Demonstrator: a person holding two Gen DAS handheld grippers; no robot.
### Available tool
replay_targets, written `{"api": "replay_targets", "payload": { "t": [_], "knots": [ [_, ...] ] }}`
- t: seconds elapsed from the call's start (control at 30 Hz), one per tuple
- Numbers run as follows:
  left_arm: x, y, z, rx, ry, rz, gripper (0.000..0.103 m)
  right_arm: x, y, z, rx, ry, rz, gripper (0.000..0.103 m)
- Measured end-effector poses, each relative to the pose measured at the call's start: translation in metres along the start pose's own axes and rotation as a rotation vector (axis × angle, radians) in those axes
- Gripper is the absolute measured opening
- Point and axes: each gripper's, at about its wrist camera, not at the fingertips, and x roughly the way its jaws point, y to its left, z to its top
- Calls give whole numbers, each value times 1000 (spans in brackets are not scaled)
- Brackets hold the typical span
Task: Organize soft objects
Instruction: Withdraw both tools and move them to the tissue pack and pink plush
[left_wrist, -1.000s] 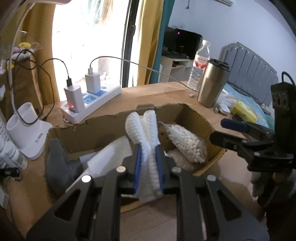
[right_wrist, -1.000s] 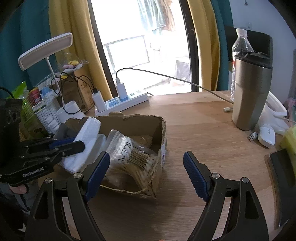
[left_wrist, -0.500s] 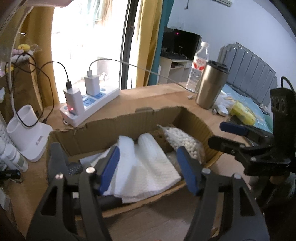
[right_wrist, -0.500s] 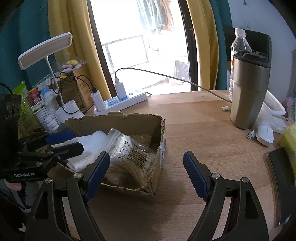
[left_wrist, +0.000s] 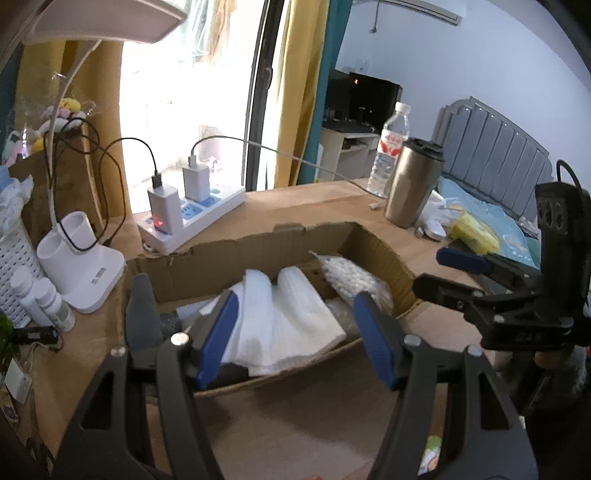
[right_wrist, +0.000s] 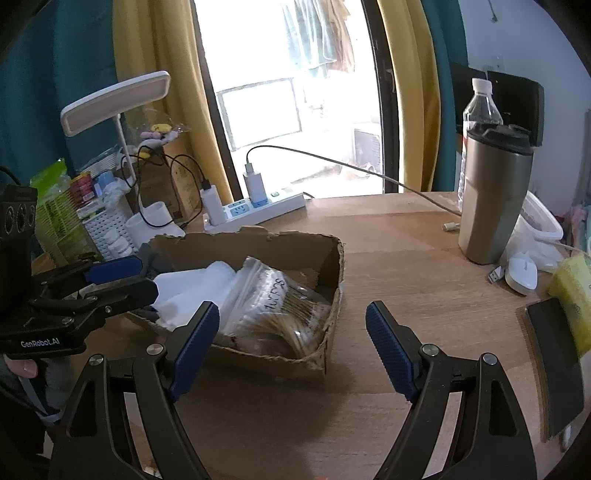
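Note:
A folded white cloth (left_wrist: 291, 317) lies in the low cardboard box (left_wrist: 258, 247), next to a clear bag of cotton swabs (left_wrist: 351, 277) and a grey soft item (left_wrist: 142, 314) at the box's left end. My left gripper (left_wrist: 295, 332) is open and empty, just above the box's near edge. In the right wrist view the box (right_wrist: 325, 258) holds the cloth (right_wrist: 195, 284) and the swab bag (right_wrist: 273, 302). My right gripper (right_wrist: 291, 343) is open and empty over the table, right of the box. The left gripper (right_wrist: 114, 277) shows there at the box's left side.
A white power strip (left_wrist: 192, 218) with chargers and cables lies behind the box. A steel tumbler (right_wrist: 491, 192) and a water bottle (right_wrist: 480, 110) stand at the right. A lamp base (left_wrist: 77, 262), small bottles (left_wrist: 40, 299), a mouse (right_wrist: 521, 273) and a dark phone (right_wrist: 554, 365) sit around.
My left gripper opened and let go of the white cloth, which dropped flat into the box. The gripper then pulled back slightly. The right gripper stayed still.

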Motion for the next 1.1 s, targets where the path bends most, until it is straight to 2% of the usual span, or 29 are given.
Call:
{"api": "replay_targets", "payload": {
  "t": [1.1],
  "knots": [
    [-69, -15, -41, -14, -60, -19, 68, -59, 40, -30, -54, -29, -13, 84]
  ]
}}
